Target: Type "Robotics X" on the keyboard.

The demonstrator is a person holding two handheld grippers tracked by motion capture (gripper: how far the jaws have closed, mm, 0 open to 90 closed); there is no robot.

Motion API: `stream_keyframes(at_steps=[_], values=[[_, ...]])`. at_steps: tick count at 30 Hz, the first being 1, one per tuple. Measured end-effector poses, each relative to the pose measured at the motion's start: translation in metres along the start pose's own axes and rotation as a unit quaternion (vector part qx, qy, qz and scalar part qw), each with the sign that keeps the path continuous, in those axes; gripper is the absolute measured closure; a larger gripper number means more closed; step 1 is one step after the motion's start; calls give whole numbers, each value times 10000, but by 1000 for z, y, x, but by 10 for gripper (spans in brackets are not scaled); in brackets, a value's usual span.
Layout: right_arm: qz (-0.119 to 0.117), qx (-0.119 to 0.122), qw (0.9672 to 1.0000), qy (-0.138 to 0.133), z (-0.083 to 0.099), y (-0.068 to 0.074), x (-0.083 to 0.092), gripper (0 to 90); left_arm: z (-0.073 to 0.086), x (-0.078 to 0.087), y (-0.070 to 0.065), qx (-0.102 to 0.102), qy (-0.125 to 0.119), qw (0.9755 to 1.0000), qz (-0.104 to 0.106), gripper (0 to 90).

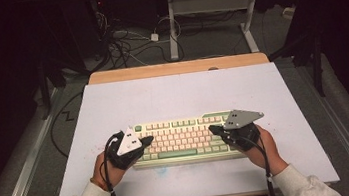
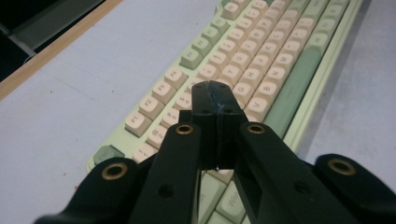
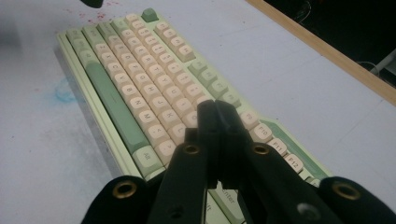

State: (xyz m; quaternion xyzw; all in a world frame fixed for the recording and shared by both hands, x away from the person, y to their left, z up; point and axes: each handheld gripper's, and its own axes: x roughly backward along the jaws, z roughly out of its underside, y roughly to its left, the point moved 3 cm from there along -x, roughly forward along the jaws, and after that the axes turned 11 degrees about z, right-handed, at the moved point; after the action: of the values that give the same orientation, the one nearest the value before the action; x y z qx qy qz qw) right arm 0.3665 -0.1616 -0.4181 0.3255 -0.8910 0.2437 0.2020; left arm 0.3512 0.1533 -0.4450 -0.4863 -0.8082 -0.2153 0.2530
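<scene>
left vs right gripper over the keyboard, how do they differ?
The left gripper sits over the keyboard's left end; the right gripper sits over its right end. The left gripper's grey plate is tilted and looks pale; the right gripper's plate lies flatter and looks darker. Both have jaws shut on nothing, pointing inward above the keys.

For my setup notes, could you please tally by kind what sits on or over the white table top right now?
Keyboard, pale green with cream keys: 1
Hand-held claws, both shut over the keyboard's ends, left claw and right claw: 2
White table top beneath them: 1
Total: 4
</scene>
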Motion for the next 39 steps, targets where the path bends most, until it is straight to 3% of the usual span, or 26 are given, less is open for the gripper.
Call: stream_keyframes(at_steps=[6,14,16,28,39], values=[[-20,30,10000,24,-4,2,-9,900,11,9,1,136,-76,9998,-96,875],[-140,137,9997,171,-9,11,-31,900,21,16,-2,227,3,9996,-152,874],[-155,166,9994,252,-10,15,-38,900,22,20,-2,300,-97,9994,-143,875],[-223,312,9978,541,-9,24,-64,900,34,27,-4,376,-84,9991,-158,875],[-208,265,9969,709,-4,26,-77,900,41,25,-2,413,20,9991,-120,875]])
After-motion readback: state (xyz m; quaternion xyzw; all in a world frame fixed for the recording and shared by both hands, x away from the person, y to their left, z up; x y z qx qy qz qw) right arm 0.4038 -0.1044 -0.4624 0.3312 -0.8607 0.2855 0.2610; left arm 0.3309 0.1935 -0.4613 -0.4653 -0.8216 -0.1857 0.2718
